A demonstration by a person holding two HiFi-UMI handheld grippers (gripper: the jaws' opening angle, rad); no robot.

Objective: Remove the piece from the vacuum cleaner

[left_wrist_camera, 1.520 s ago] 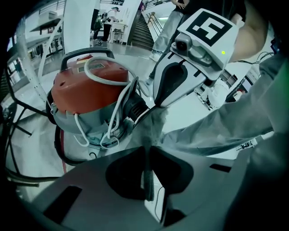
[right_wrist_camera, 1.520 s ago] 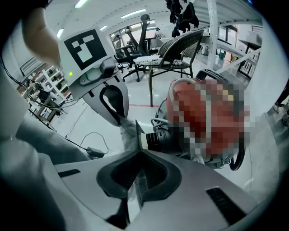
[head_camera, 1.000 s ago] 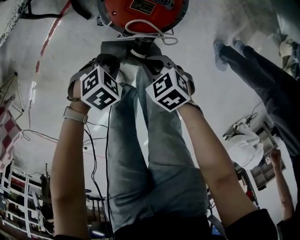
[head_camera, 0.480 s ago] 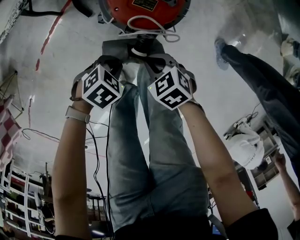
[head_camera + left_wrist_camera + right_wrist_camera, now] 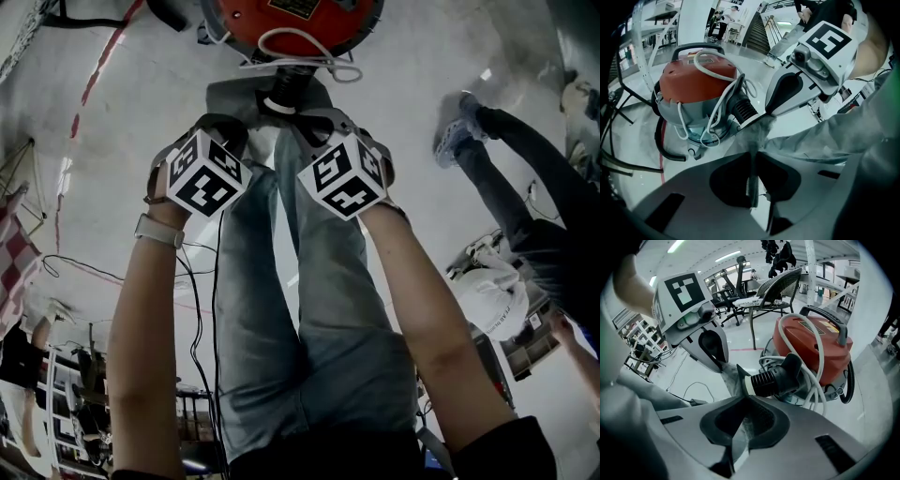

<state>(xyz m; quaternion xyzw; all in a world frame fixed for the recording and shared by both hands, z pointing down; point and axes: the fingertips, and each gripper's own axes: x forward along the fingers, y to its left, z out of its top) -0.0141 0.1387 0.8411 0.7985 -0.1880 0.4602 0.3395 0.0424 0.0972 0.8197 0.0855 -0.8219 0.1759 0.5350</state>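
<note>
Left gripper: we pinch the grey cloth piece tight.
Right gripper: we pinch it too.
Arms: outstretched together, near the vacuum cleaner.

Bright, even indoor light fills all three views. The glossy floor throws pale glare in the head view, strongest toward 2 o'clock. Ceiling strip lights glow between 11 and 12 o'clock in the right gripper view. Both gripper views bend strongly, darken to black at the rim and carry a cool green tint. Close to the lens, toward 6 o'clock, the grey cloth looks soft.
</note>
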